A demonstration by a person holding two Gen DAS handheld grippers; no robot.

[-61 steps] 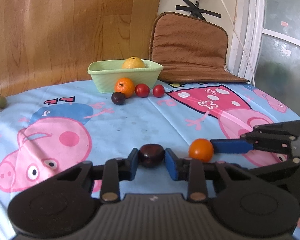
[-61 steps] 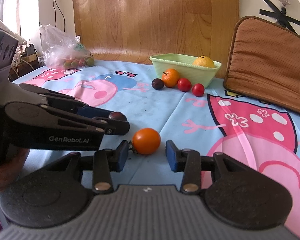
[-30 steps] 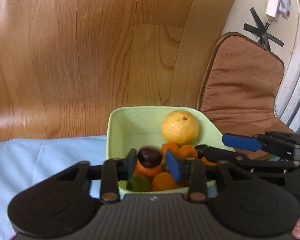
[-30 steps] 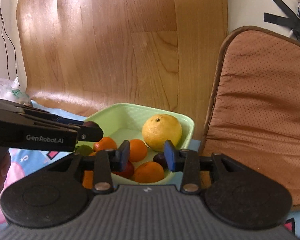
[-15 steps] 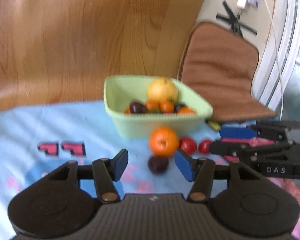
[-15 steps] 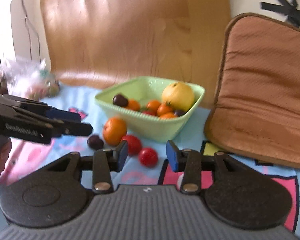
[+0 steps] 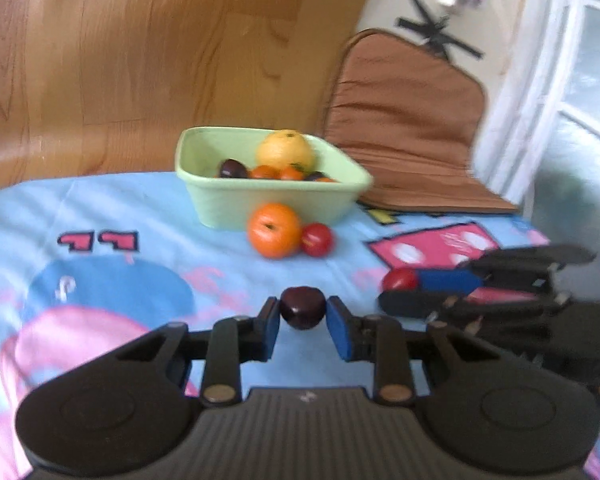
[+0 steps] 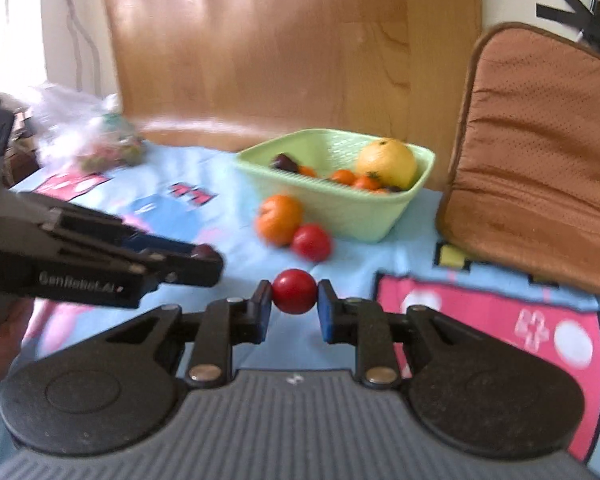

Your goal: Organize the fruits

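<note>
The left gripper (image 7: 303, 320) gripped a dark plum (image 7: 302, 307); the right gripper (image 8: 294, 306) gripped a red tomato (image 8: 294, 291). The green basket (image 8: 364, 216) lay straight ahead, beyond both.

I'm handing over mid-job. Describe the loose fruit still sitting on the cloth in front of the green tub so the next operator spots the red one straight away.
Find the green tub of fruit at the back of the blue cartoon cloth, by the wood panel. Two fruits sit on the cloth against its front wall: an orange and, touching its right side, the red fruit. It is smaller than the orange, smooth, glossy red, and not held by any fingers.
</note>
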